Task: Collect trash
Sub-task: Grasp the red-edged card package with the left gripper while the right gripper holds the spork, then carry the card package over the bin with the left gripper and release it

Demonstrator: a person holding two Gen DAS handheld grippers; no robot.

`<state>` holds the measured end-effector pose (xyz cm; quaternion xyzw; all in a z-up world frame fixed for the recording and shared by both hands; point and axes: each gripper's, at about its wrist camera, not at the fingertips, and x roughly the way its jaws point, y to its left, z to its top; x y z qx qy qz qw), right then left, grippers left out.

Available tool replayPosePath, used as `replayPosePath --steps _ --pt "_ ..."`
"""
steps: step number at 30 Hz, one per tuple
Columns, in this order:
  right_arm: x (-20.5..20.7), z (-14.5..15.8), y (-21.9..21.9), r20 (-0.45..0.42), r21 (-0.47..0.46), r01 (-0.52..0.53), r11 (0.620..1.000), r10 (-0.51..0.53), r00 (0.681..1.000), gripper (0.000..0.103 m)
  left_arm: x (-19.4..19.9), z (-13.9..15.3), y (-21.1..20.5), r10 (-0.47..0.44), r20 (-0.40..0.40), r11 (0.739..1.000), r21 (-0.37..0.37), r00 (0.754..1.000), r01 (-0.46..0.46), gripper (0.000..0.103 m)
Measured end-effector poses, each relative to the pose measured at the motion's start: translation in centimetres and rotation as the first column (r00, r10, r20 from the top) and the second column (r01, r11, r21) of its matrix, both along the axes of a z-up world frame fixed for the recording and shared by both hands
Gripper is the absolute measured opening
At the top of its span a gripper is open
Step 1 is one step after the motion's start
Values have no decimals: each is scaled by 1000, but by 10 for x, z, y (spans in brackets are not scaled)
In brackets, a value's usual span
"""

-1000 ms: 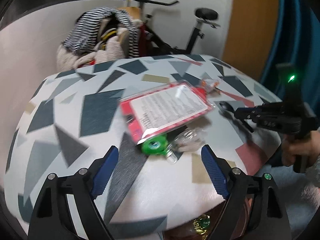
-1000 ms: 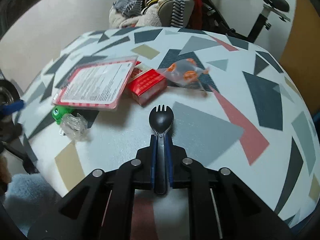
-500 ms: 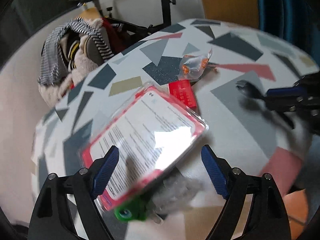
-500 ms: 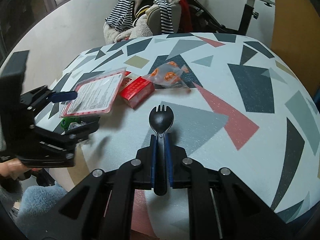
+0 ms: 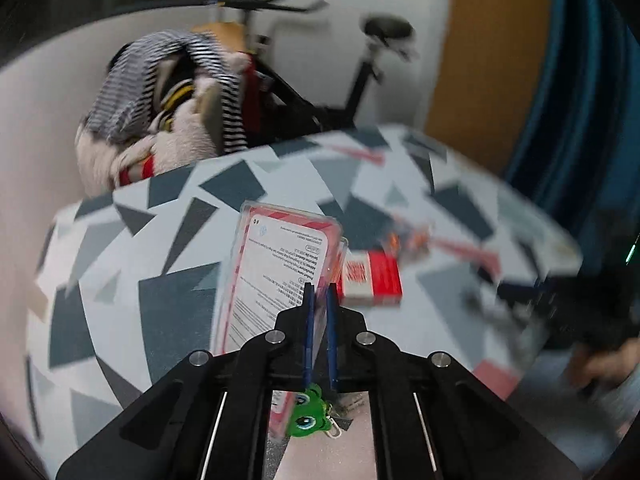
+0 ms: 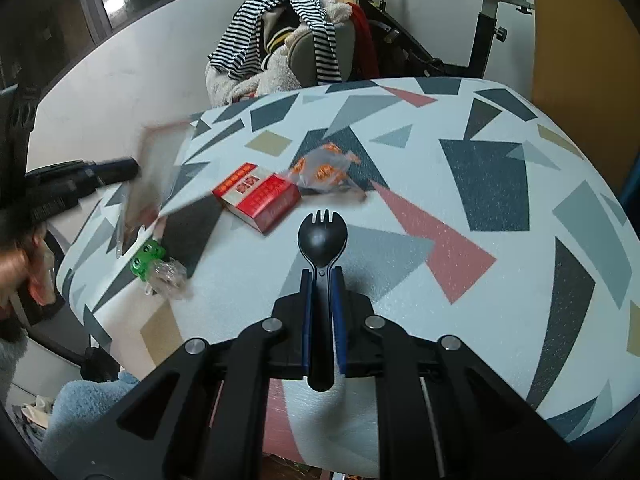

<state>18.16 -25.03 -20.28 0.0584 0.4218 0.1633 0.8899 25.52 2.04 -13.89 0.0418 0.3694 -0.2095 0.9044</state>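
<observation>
Left hand-held gripper [image 5: 319,296]: jaws have just been closing, now clamped on the blister pack [image 5: 276,280], tilted up left of the red box [image 5: 370,278].
Right hand-held gripper [image 6: 320,280]: clamped on the black spork [image 6: 322,236], nearer than the red box.
Left on desk [image 6: 480,152]: red box, orange wrapper [image 6: 324,170] behind it, green toy wrapper [image 6: 154,266] to its left.
Progress: roughly halfway, I judge.

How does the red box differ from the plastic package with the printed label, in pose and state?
The red box lies flat on the table, untouched; the plastic package is tilted up off the table, clamped in the left gripper. The box is small, opaque and blocky; the package is a thin, flat, clear sleeve, larger in face. Both carry red and white print.
</observation>
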Motion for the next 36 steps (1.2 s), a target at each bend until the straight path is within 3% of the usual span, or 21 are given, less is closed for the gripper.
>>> replayPosePath --steps 4,8,20,36 --pt "0 5 4 2 2 -11 1000 11 1000 13 -2 16 40 86 -10 987 -133 996 -87 4" --pt "0 9 11 3 9 -18 1000 18 1000 13 -9 24 63 122 -19 973 -195 992 -123 4" --pt "-16 34 29 45 -7 -55 998 55 997 13 -52 39 76 133 30 970 -208 991 -124 4" --pt "-72 57 29 88 13 -91 996 89 992 13 -169 46 28 34 87 970 -244 996 -12 4"
